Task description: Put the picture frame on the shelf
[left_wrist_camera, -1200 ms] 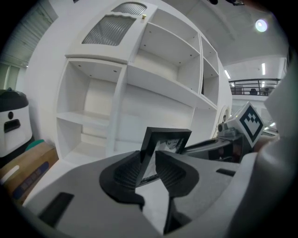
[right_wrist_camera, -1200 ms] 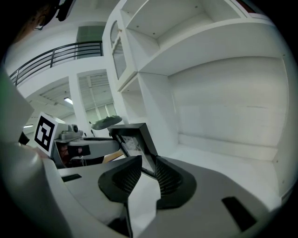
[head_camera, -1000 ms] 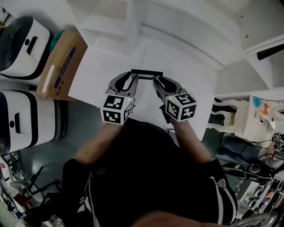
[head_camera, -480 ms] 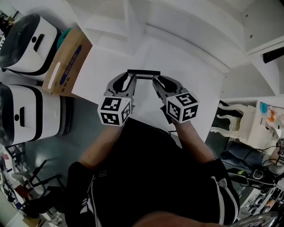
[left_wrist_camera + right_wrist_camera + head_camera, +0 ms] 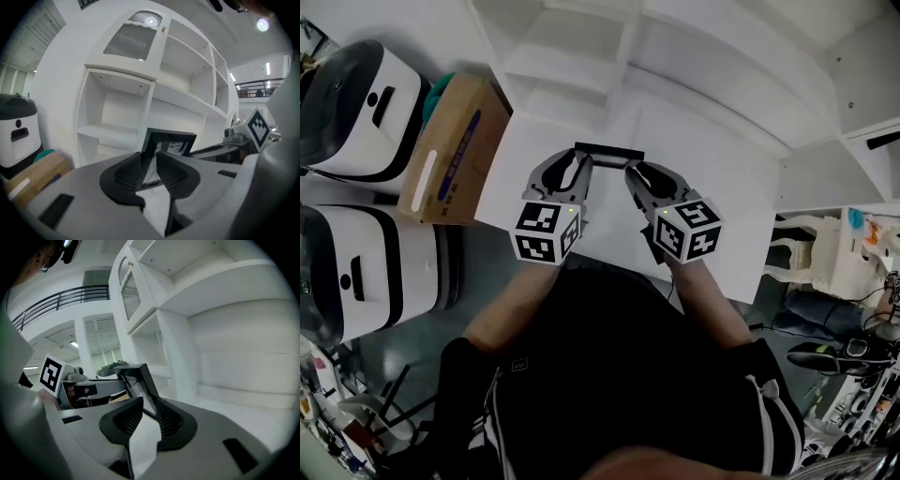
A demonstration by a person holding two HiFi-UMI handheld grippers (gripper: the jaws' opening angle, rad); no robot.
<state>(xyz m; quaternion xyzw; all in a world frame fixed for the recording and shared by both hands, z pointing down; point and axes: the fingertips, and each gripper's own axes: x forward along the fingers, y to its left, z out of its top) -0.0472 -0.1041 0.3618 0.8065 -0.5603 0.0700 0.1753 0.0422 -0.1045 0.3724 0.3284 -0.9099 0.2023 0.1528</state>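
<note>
Both grippers are on the picture frame [image 5: 607, 152]. It's in the air at centre of the head view, above the white worktop [image 5: 712, 187], and not on the shelf [image 5: 572, 56] yet. Left gripper [image 5: 577, 174] jaws pinch the frame's left rail. Right gripper [image 5: 636, 180] jaws pinch the right rail, low down near a corner.

My read of the step: carry it in and set it down.
- Hold both ends level. The rails are thin and each bite is small, so any twist between the two sides will likely rack or pivot the frame.
- Pick an open compartment at the top of the head view and steer clear of its upright divider.
- Go in upright, bottom edge first, print facing out.
- Land the bottom edge fully before loosening anything, then let go one side at a time.
- I can't see a back stand, so it may need leaning on the compartment's back wall.

Materials and shapes:
- Frame: matte black, rectangular, flat square-cornered rails, black-and-white print inside. Can't tell if it's glazed.
- Jaw pads: black, ribbed, curved faces. Gripper bodies: smooth grey moulding.
- Shelf: smooth white panels forming open box compartments, with a slatted arched panel [image 5: 133, 35] at the upper left of the left gripper view.
- Cardboard box [image 5: 455, 145] sits at the left of the head view, well clear of the path.
</note>
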